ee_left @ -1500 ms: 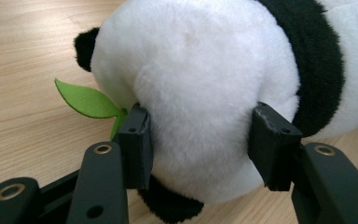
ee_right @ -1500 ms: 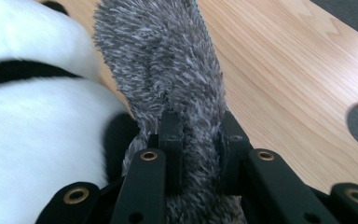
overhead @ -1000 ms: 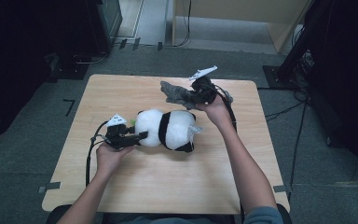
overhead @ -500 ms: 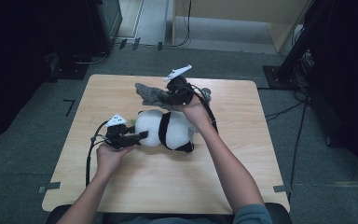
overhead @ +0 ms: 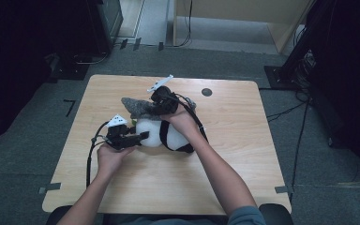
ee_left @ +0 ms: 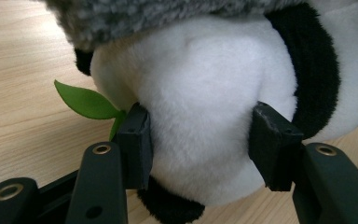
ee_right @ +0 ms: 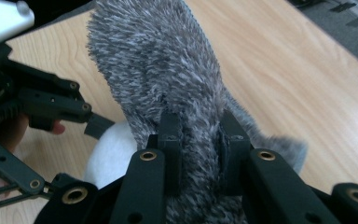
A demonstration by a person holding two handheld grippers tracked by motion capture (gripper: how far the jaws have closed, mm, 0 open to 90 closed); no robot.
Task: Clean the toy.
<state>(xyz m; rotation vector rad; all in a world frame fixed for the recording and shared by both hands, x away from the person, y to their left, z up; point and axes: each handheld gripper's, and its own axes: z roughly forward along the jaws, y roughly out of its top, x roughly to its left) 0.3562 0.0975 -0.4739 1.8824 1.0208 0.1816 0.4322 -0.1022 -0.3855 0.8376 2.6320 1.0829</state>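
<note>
Grey, speckled fur marks the plush toy (overhead: pixel 138 107) pinched narrowly between the jaws of the right gripper (overhead: pixel 161 99); in the high view its long axis runs roughly across the table, the free end pointing to the left edge and slightly away from the person, and it hangs just above the panda plush (overhead: pixel 161 133), close over the white head. In the right gripper view the same grey plush (ee_right: pixel 168 79) stretches straight away from the jaws, which squeeze its near end, with the fur bulging around both pads. The panda lies on its side near the middle of the table (overhead: pixel 243 140), its long axis also across the table, head toward the left and black-banded body toward the right, under the person's right forearm (overhead: pixel 215 173). The left gripper (overhead: pixel 132 137) clamps the panda's white head (ee_left: pixel 200 121) at a middling width, pads pressed into the plush on both sides; a green felt leaf (ee_left: pixel 86 100) sticks out just beside the left pad. Light wood grain covers the tabletop, which has a small dark round spot (overhead: pixel 206 92) near its far edge. Around it lies grey carpet (overhead: pixel 37 122) with cables, dark equipment stands and a pale wooden cabinet (overhead: pixel 243 23) at the back.
</note>
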